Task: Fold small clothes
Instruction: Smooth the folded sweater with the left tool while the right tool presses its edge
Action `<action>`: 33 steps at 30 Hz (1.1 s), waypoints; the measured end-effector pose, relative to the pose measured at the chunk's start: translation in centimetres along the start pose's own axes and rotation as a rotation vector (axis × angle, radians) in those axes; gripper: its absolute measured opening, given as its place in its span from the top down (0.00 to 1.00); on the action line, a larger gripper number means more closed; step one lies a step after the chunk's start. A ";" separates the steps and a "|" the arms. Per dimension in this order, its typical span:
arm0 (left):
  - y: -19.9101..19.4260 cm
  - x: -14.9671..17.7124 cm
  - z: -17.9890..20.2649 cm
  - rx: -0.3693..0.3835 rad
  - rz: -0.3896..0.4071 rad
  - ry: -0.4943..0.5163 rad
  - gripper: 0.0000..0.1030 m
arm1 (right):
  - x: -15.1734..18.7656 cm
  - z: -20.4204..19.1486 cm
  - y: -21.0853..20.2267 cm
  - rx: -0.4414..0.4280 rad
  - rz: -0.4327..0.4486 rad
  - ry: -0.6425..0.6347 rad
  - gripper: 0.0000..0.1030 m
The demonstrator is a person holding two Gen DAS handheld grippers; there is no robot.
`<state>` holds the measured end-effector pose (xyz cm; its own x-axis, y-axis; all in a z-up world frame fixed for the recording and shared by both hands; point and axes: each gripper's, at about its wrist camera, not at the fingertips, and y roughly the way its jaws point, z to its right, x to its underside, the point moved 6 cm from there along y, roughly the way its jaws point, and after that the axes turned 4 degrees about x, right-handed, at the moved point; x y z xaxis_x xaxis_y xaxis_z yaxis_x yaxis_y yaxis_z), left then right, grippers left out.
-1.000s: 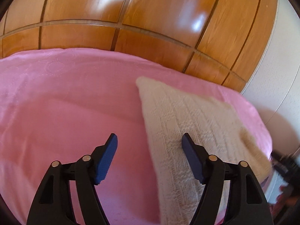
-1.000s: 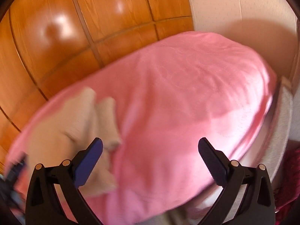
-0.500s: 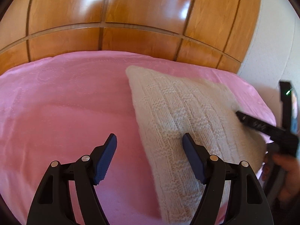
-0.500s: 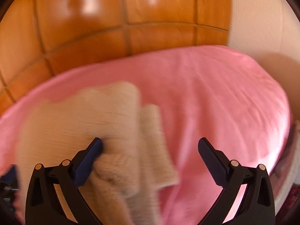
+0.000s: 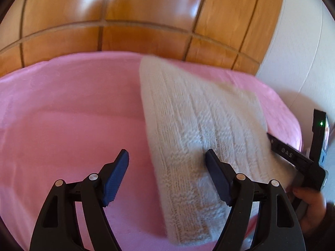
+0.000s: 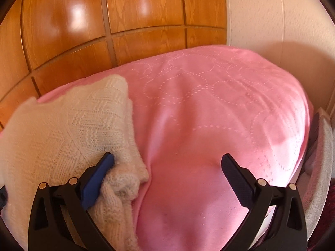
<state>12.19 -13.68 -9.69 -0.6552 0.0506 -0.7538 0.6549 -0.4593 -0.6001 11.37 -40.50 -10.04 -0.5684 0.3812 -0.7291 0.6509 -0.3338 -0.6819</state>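
Observation:
A cream knitted garment (image 5: 196,129) lies folded on the pink blanket (image 5: 69,121). My left gripper (image 5: 167,177) is open just above the garment's left edge, its right finger over the knit. The garment also shows at the left of the right wrist view (image 6: 62,138), with a bunched part near the front. My right gripper (image 6: 167,179) is open, its left finger against the garment's right edge, its right finger over bare blanket (image 6: 219,108). The right gripper's body (image 5: 293,159) shows at the garment's right side in the left wrist view.
A glossy wooden panelled wall (image 5: 136,16) runs behind the bed. A white wall (image 6: 272,16) stands at the right. The blanket's right edge drops off beside a grey surface (image 6: 322,156).
The right gripper has swung left and closed in on the garment's right edge. The left gripper has shifted slightly nearer the garment. Both stay open.

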 end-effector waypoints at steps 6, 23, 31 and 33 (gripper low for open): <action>-0.8 -3.1 1.7 -0.003 0.079 0.059 0.28 | -3.8 -1.5 -3.9 -0.051 0.066 -0.021 0.02; 7.8 -3.8 0.8 -0.015 -0.068 0.085 0.06 | -4.0 -6.0 5.7 0.009 -0.061 -0.166 0.02; 6.1 -2.5 -0.1 0.074 -0.103 -0.098 0.06 | -3.7 -6.1 4.9 0.048 0.023 -0.198 0.02; 5.3 -1.9 -0.4 0.114 -0.116 -0.161 0.06 | -3.4 -6.1 4.6 0.055 0.036 -0.199 0.02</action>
<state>17.07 -15.84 -11.54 -0.7811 -0.0289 -0.6237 0.5311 -0.5559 -0.6394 19.37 -38.13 -10.33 -0.6375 0.1921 -0.7461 0.6467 -0.3929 -0.6537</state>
